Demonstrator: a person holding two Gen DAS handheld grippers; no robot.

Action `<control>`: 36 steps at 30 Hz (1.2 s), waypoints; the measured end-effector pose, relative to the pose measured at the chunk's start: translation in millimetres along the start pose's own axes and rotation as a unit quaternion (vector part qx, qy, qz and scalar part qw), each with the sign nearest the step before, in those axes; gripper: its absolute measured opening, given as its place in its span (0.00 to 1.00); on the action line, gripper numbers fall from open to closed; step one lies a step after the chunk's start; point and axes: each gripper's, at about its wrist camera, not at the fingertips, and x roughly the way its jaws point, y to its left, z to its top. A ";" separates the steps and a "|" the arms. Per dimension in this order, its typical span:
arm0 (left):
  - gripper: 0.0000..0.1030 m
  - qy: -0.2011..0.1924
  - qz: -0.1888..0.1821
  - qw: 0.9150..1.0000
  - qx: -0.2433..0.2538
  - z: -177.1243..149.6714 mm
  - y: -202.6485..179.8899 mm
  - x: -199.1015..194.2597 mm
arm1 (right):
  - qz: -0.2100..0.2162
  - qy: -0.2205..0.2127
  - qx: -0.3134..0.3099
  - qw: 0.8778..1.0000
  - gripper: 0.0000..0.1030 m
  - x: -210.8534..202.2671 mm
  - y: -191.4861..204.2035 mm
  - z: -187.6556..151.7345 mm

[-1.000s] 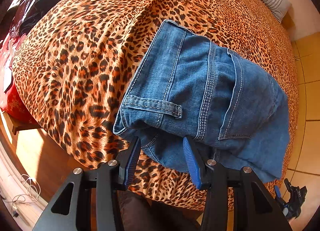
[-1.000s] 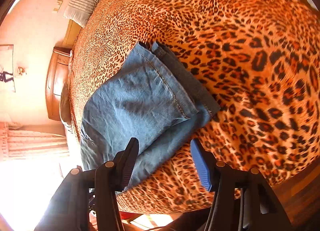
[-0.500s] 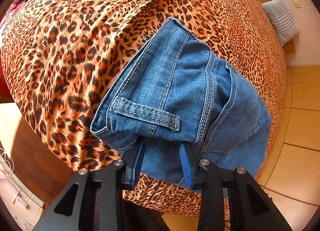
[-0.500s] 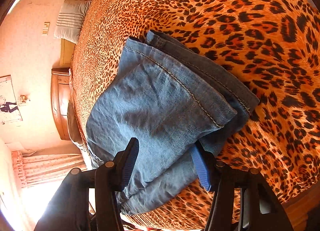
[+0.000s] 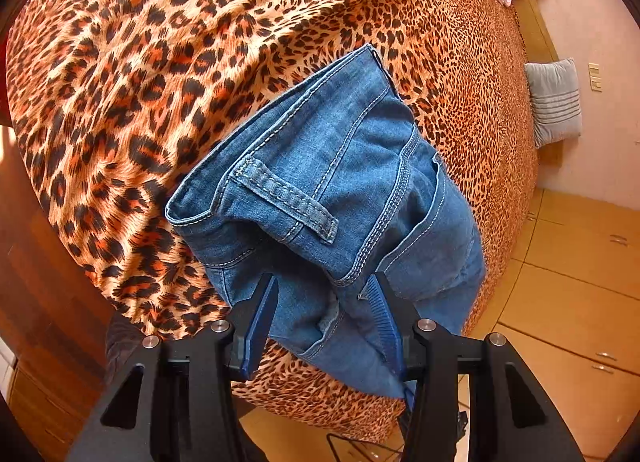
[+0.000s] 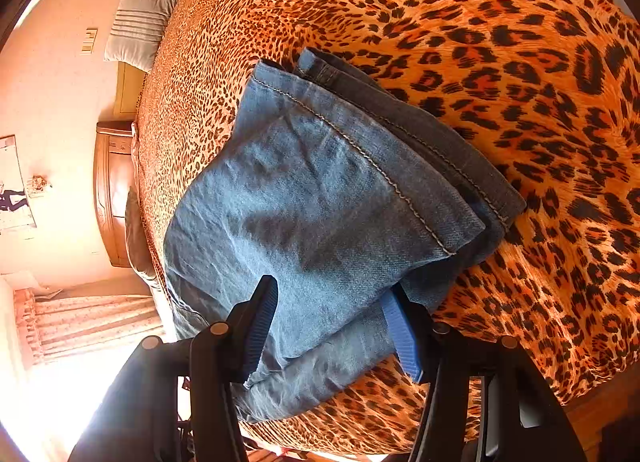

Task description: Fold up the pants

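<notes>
One pair of folded jeans (image 5: 340, 198) is lying on the leopard bedspread (image 5: 160, 62) near its edge. Your left gripper (image 5: 326, 314), jaws just widening, and right gripper (image 6: 334, 318) are both straddling denim half-open, seemingly without pinching.

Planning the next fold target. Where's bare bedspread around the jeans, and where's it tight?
Bare leopard bedspread lies wide beyond the waistband of the jeans, and more spreads past the leg hems toward the far side. It is tight at the near bed edge: denim lies between the pads of both the left claw and the right claw.
</notes>
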 end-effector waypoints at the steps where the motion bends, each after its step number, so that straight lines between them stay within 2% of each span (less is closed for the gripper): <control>1: 0.45 -0.006 0.008 1.000 0.006 4.2 -3.2 2.8 | -0.001 0.000 -0.002 1.000 0.54 1.7 1.0 0.9; 4: 0.45 -0.019 0.033 0.999 0.014 15.8 -13.1 18.7 | -0.007 -0.003 -0.005 1.000 0.54 5.3 -3.0 3.3; 7: 0.44 -0.013 0.063 0.998 0.028 24.1 -26.4 40.0 | -0.012 -0.010 0.001 1.000 0.54 8.6 -6.4 7.6; 8: 0.35 -0.010 0.081 0.996 0.037 24.4 -31.0 45.3 | -0.011 -0.013 0.003 1.000 0.52 10.2 -7.0 9.3; 9: 0.20 -0.003 0.096 0.994 0.047 24.3 -35.8 50.5 | -0.010 -0.018 0.000 1.000 0.39 10.4 -6.0 10.3; 10: 0.12 0.007 0.108 0.993 0.056 23.4 -40.2 54.0 | -0.014 -0.024 -0.007 1.000 0.26 9.8 -3.6 11.6; 11: 0.10 0.006 0.118 0.991 0.068 21.3 -46.4 54.7 | -0.012 -0.021 -0.014 1.000 0.03 9.4 -1.0 13.0; 13: 0.07 -0.009 0.134 0.986 0.095 14.5 -56.4 46.4 | -0.005 -0.020 -0.025 0.999 0.03 2.4 4.6 13.8; 17: 0.07 -0.027 0.134 0.982 0.133 -10.3 -71.1 16.6 | 0.062 -0.021 -0.027 0.998 0.03 -29.9 11.1 8.6; 19: 0.07 -0.030 0.143 0.979 0.139 -22.7 -70.1 8.3 | 0.066 -0.021 -0.031 0.997 0.03 -41.1 5.8 5.7; 23: 0.08 0.015 0.181 0.977 0.115 -26.2 -37.0 33.6 | 0.002 -0.002 -0.014 1.000 0.03 -23.1 -31.4 6.8; 25: 0.11 0.032 0.196 0.975 0.104 -20.4 -23.6 54.1 | -0.031 0.005 -0.004 0.999 0.08 -6.1 -46.5 9.0; 27: 0.11 0.031 0.200 0.974 0.104 -19.3 -25.7 58.3 | -0.050 0.007 -0.002 0.999 0.13 1.5 -51.7 13.9; 29: 0.11 0.029 0.206 0.969 0.132 -22.2 -37.8 54.7 | -0.057 0.010 -0.014 0.998 0.16 -2.2 -49.1 17.9; 32: 0.15 0.041 0.188 0.963 0.187 -31.3 -45.2 37.8 | -0.074 0.003 -0.038 0.997 0.21 -27.0 -42.1 31.9; 34: 0.27 0.057 0.155 0.965 0.204 -36.0 -42.6 19.5 | -0.091 -0.022 -0.054 0.994 0.22 -51.3 -38.0 46.8; 36: 0.28 0.064 0.116 0.969 0.208 -34.8 -41.6 0.1 | -0.113 -0.049 -0.080 0.989 0.22 -71.8 -26.5 58.3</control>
